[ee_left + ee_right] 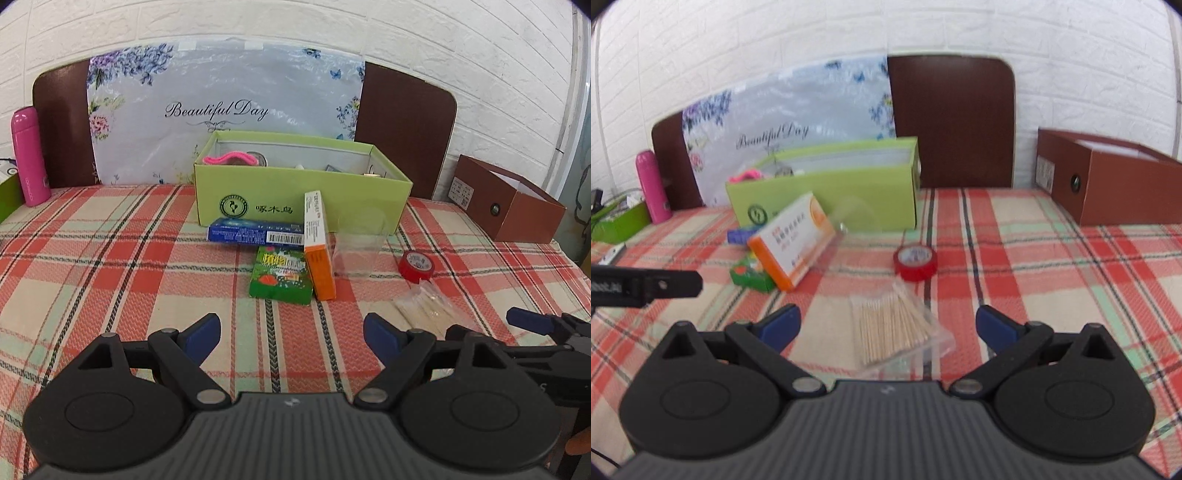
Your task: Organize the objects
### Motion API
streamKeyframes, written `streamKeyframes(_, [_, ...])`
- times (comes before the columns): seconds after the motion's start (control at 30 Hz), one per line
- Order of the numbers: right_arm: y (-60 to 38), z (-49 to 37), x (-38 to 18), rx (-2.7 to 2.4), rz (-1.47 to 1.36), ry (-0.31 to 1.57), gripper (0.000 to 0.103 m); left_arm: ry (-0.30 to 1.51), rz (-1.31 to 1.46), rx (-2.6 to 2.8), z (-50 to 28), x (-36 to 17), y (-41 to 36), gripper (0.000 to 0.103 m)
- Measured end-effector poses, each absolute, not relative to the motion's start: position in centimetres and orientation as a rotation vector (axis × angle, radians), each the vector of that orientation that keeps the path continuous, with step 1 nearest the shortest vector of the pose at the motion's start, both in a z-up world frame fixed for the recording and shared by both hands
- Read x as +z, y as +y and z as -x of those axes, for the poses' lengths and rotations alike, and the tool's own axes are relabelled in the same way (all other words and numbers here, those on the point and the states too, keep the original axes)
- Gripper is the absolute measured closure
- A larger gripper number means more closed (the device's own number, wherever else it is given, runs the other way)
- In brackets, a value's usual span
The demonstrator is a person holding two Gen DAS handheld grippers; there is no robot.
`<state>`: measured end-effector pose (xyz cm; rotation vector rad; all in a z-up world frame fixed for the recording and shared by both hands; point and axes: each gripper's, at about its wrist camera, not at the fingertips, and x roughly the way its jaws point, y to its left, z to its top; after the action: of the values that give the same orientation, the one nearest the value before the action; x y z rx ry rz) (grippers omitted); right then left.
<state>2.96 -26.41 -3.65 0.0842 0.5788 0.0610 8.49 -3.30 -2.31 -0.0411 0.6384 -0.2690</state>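
As the right gripper (888,326) hangs with its jaws spread wide right over it, the likely pick is the toothpick case.

Toothpick case (899,328): clear plastic, lying flat on the plaid cloth (1034,266), between the right gripper's blue fingers (781,325) but not touched by them. By my judgement it is light, stiff and slick, with thin walls that could crack or squirt out under a hard pinch; best taken across its two long sides, near the middle.

Red tape roll (915,263): at 12 o'clock from the case, near but apart; light, firm, easy to pinch through the rim.

Clear cup (357,245): at 11 o'clock, upright, just before the green box; hard to see, thin, tips easily.

Orange carton (792,243): at 10 o'clock, propped on edge against the green packet (281,277); light card, crushable. A blue carton (255,232) lies behind them.

Green box (303,184): open, further at 11 o'clock, already holding small items; probably the goal.

Brown box (1108,181): open, far at 2 o'clock.

Pink bottle (30,157): far at 10 o'clock, upright.

Left gripper (291,338): open wide, holding nothing, low over bare cloth to the left of the case.
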Motion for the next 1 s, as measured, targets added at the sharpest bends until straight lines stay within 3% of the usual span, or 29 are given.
streamKeyframes(0.2, [-26.3,-5.6,-6.4,0.082,-0.045,0.640,0.004,0.663,0.095,-0.293,-10.3,-2.7,-3.0,0.021])
streamKeyframes(0.3, [-25.6,-6.5,-7.2,0.089,-0.004,0.683,0.016,0.659,0.091,-0.303,-11.8,-2.3,-3.7,0.024])
streamKeyframes(0.37, [-25.3,-6.7,-7.5,0.098,0.018,0.695,0.034,0.665,0.087,-0.320,-13.1,-2.2,-4.4,0.029])
streamKeyframes(0.4, [-25.2,-6.6,-7.5,0.099,0.019,0.689,0.037,0.666,0.089,-0.330,-13.7,-2.1,-4.7,0.030])
streamKeyframes(0.47, [-25.1,-6.4,-7.2,0.130,0.010,0.675,0.062,0.670,0.100,-0.332,-15.0,-2.1,-5.3,0.032])
streamKeyframes(0.57, [-24.8,-6.3,-6.7,0.150,0.012,0.680,0.077,0.691,0.150,-0.326,-17.2,-2.2,-5.5,0.036])
streamKeyframes(0.63, [-24.6,-6.1,-6.5,0.162,0.023,0.678,0.083,0.710,0.188,-0.321,-18.5,-2.4,-5.6,0.039])
streamKeyframes(0.8, [-24.0,-5.3,-6.1,0.211,0.019,0.690,0.086,0.783,0.226,-0.359,-20.4,-3.2,-5.8,0.084])
streamKeyframes(1.0, [-23.8,-4.4,-5.6,0.282,-0.014,0.710,0.087,0.841,0.324,-0.421,-17.5,-2.6,-2.6,0.084])
